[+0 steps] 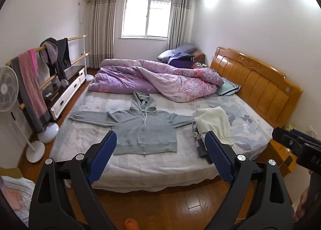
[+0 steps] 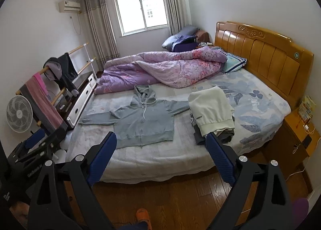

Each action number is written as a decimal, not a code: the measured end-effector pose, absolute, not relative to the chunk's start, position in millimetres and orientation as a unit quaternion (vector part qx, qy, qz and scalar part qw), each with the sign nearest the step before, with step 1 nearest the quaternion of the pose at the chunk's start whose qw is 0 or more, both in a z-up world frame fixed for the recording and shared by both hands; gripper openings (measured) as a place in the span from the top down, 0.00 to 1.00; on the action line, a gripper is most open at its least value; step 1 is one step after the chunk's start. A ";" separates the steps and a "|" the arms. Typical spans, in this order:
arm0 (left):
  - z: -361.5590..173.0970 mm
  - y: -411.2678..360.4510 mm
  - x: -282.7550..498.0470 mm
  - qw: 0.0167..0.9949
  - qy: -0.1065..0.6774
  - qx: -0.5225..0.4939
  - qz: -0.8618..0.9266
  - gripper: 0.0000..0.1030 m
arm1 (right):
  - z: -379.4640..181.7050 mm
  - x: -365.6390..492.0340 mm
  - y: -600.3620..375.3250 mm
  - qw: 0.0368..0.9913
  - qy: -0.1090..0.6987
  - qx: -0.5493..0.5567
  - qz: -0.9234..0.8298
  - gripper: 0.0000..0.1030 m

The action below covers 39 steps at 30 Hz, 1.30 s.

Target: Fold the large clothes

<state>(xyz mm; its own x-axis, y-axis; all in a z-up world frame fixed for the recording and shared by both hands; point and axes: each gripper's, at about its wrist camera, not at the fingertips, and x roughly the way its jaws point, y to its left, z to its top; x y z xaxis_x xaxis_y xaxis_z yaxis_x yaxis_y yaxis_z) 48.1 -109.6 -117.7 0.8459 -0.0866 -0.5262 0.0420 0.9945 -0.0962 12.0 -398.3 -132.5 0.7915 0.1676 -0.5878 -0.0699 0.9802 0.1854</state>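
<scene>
A grey-blue zip hoodie (image 1: 144,127) lies flat on the bed (image 1: 160,165), front up, sleeves spread out to both sides, hood toward the quilt. It also shows in the right wrist view (image 2: 143,123). My left gripper (image 1: 160,139) is open and empty, held back from the bed above the floor, aimed at the hoodie's hem. My right gripper (image 2: 161,139) is open and empty too, at about the same distance. A stack of folded clothes (image 1: 212,125) with a cream garment on top sits right of the hoodie; the right wrist view shows the stack (image 2: 212,111) too.
A crumpled purple quilt (image 1: 156,79) fills the far half of the bed. A wooden headboard (image 1: 256,83) stands on the right, a nightstand (image 2: 301,129) beside it. A clothes rack (image 1: 40,73), fan (image 1: 8,89) and low cabinet (image 1: 66,91) line the left wall.
</scene>
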 end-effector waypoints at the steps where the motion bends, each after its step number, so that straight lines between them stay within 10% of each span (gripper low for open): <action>1: -112.7 -111.6 42.6 0.960 0.275 -0.040 -0.030 0.13 | -130.4 9.4 -399.6 0.945 0.312 0.079 0.064 0.15; 39: -76.5 -87.6 5.3 0.969 0.243 -0.030 -0.001 0.12 | -99.2 -25.9 -351.2 0.955 0.283 0.041 0.078 0.15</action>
